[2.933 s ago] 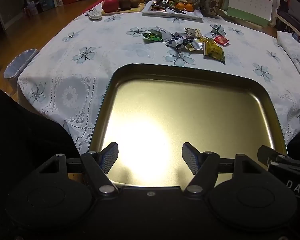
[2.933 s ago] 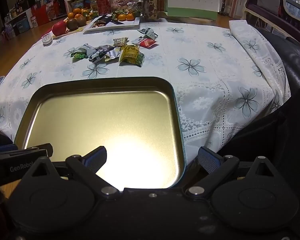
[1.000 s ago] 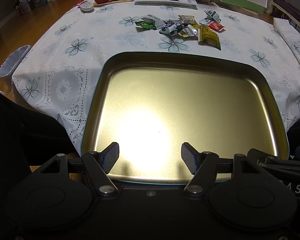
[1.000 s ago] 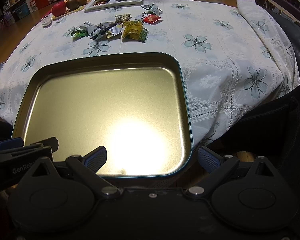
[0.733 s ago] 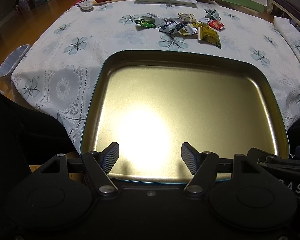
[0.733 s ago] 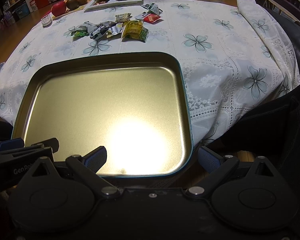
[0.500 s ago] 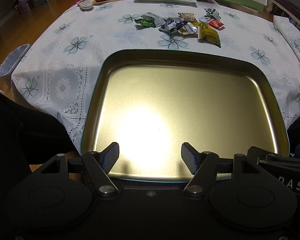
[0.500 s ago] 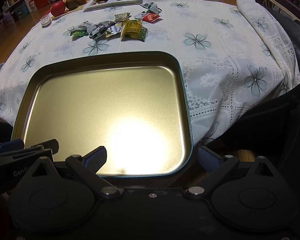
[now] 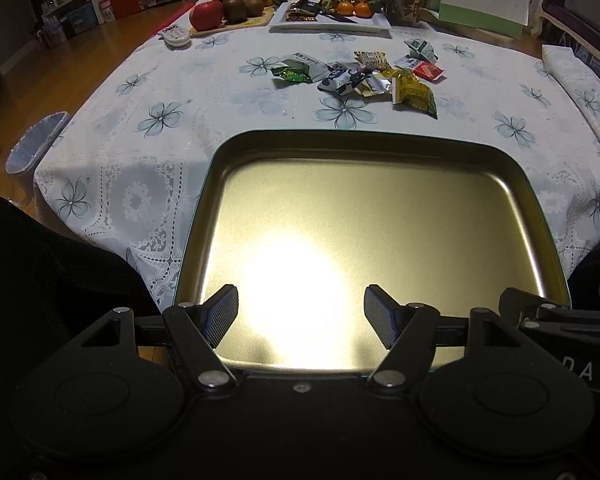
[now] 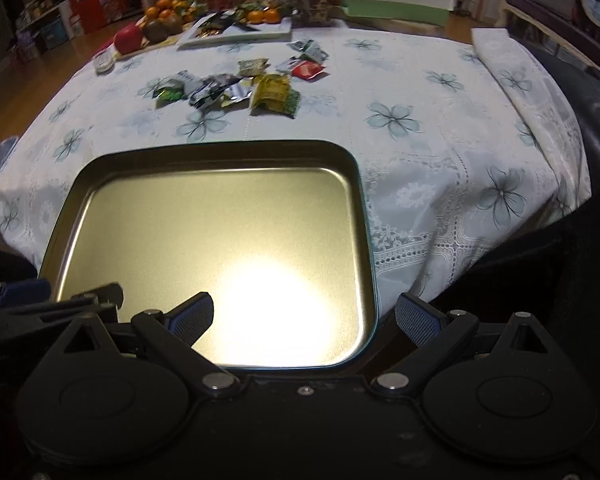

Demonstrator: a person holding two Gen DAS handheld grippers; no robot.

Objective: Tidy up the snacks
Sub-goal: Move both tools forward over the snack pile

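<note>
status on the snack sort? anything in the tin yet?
Done: nothing shows as sorted; the gold tray holds no snacks. In hand: nothing; the left gripper and right gripper are both open over the tray's near edge. Left: the whole pile of snack packets lies loose on the tablecloth beyond the tray, from the green packet to the red one.

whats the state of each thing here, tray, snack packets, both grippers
tray: nothing in it, near edge of the table
snack packets: loose pile on the tablecloth beyond the tray, none in it
left gripper: open, holding nothing, above the tray's near edge
right gripper: open, holding nothing, over the tray's near right corner
</note>
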